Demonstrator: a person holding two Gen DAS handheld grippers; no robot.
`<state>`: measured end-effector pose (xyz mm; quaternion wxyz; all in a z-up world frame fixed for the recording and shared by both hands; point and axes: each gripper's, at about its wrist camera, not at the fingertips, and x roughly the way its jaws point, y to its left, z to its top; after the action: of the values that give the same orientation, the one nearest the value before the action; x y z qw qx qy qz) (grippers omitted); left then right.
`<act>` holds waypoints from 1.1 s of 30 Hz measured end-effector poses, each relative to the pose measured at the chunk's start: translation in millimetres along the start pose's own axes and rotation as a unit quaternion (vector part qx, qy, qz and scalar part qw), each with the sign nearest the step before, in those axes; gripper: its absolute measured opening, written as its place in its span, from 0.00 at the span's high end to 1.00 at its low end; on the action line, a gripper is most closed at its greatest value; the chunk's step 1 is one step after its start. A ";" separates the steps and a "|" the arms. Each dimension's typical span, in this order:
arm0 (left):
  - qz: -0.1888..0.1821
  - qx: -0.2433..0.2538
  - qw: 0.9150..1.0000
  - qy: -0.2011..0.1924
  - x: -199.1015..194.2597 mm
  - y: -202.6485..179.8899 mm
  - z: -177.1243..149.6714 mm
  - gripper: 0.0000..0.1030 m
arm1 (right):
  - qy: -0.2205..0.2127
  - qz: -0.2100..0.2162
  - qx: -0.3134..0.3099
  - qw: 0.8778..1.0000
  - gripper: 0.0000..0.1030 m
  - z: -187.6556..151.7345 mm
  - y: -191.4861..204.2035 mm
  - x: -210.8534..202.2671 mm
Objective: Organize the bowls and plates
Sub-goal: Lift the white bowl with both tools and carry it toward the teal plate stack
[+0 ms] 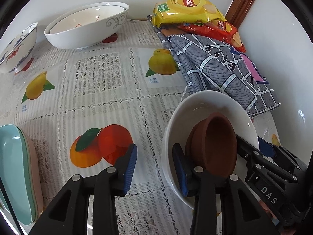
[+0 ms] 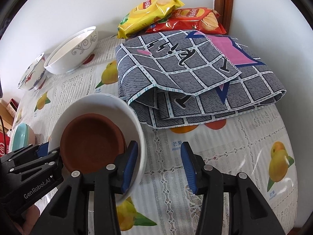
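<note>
A plain white bowl (image 1: 205, 105) (image 2: 97, 105) sits on the fruit-print tablecloth with a brown clay bowl (image 1: 213, 143) (image 2: 92, 137) tilted inside it, a second brown one nested under that. My left gripper (image 1: 154, 168) is open astride the white bowl's left rim, one finger inside and one outside, pads clear of the rim. My right gripper (image 2: 158, 165) is open astride the opposite rim in the same way. Each gripper shows in the other's view: the right gripper (image 1: 254, 145), the left gripper (image 2: 49, 150).
At the back stand a large white scroll-patterned bowl (image 1: 88, 25) with another nested in it and a blue-and-red painted bowl (image 1: 17, 47). Teal plates on a pink one (image 1: 13, 166) lie at the left. A folded grey cloth (image 2: 195, 74) and two crisp bags (image 2: 152, 9) fill the back right corner.
</note>
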<state>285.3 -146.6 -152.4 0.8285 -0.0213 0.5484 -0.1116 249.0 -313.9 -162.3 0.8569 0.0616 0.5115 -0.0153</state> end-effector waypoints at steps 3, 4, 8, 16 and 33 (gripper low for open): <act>-0.003 -0.001 1.000 0.001 0.5 0.3 -0.1 0.65 | -0.001 0.004 0.008 1.000 0.60 0.2 -0.4 0.7; -0.002 0.001 1.000 0.001 0.4 -0.4 -0.2 0.65 | -0.001 0.004 0.010 1.000 0.60 0.6 -0.4 1.0; -0.003 -0.003 1.000 -0.002 0.8 -0.1 -1.1 0.65 | 0.003 0.005 0.013 1.000 0.61 2.2 -0.8 1.8; -0.023 -0.017 1.000 -0.008 0.6 -0.3 -2.2 0.80 | 0.013 0.015 0.016 1.000 0.67 4.8 -0.8 3.4; -0.011 -0.009 1.000 -0.009 -6.2 -2.7 -11.6 0.90 | -0.005 0.026 0.027 0.999 0.90 -8.9 12.7 -9.3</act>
<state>271.9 -146.9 -151.0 0.8319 -0.0358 0.5417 -0.1152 237.9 -300.6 -157.2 0.8578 0.0980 0.5046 -0.0067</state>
